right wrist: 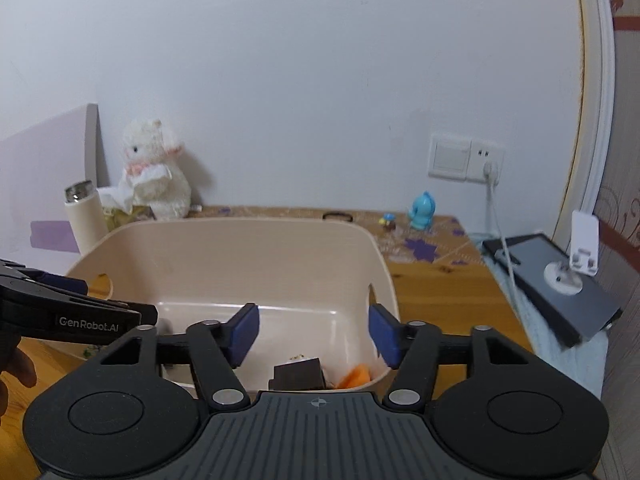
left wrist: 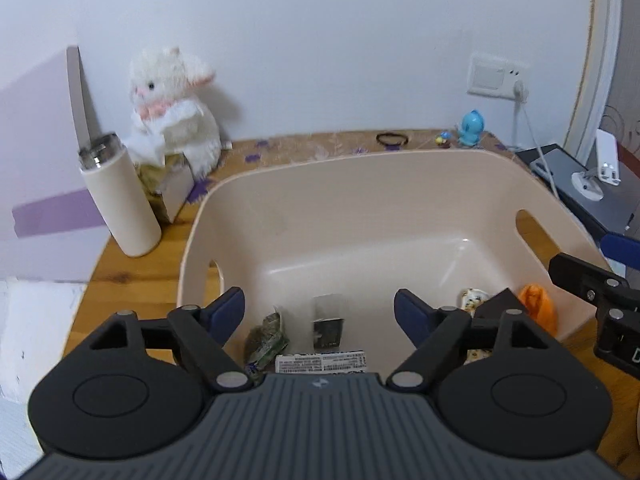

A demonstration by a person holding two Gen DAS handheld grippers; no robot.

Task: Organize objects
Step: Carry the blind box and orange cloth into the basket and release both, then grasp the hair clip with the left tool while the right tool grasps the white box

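The bin (left wrist: 400,184) was smooth beige plastic with a soft gloss on its floor. The counter (left wrist: 132,272) was varnished wood with clear grain; at its far side lay a patterned cloth (left wrist: 320,144). On the left, the bottle (left wrist: 120,200) had a matt cream body and a shiny metal neck. The rabbit (left wrist: 172,100) was fluffy white plush. The tongs (left wrist: 320,312) were matt black plastic with blue pads (left wrist: 230,308).

black gripper (left wrist: 319,312), blue fingers (left wrist: 228,306) (ribbed grey base) — silver screws
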